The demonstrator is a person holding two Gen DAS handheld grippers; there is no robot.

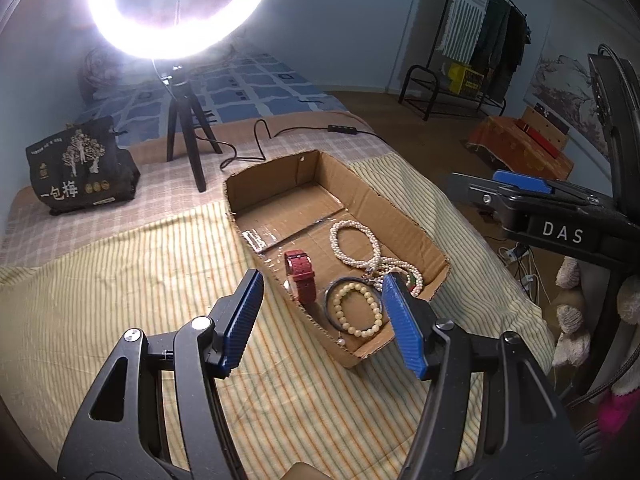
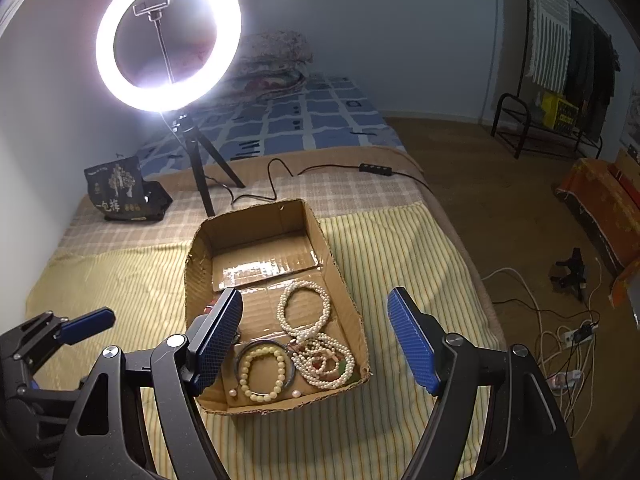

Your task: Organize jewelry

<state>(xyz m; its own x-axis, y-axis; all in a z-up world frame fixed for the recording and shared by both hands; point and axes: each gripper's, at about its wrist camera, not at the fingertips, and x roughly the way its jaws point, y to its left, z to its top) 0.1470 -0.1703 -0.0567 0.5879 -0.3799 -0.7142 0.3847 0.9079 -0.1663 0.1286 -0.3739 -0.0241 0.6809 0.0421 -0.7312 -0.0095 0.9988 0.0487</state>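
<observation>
An open cardboard box (image 1: 400, 216) (image 2: 196, 264) lies on the striped cloth of a bed. Inside it are a red watch (image 1: 301, 276), a white pearl necklace (image 1: 354, 224) (image 2: 320, 368), a cream bead bracelet (image 1: 360, 334) (image 2: 260, 398) and a dark bangle (image 1: 329, 292) (image 2: 260, 344) around the bracelet. My left gripper (image 1: 320, 284) hovers over the box's near left corner, open and empty. My right gripper (image 2: 315, 296) hangs above the box's near end, also open and empty. Its left finger hides most of the watch in the right wrist view.
A lit ring light (image 1: 100, 12) (image 2: 108, 40) on a black tripod stands behind the box, its cable trailing across the bed. A black printed bag (image 1: 80, 168) (image 2: 120, 192) sits at the back left. The bed edge drops to the floor on the right, with cables there (image 2: 560, 344).
</observation>
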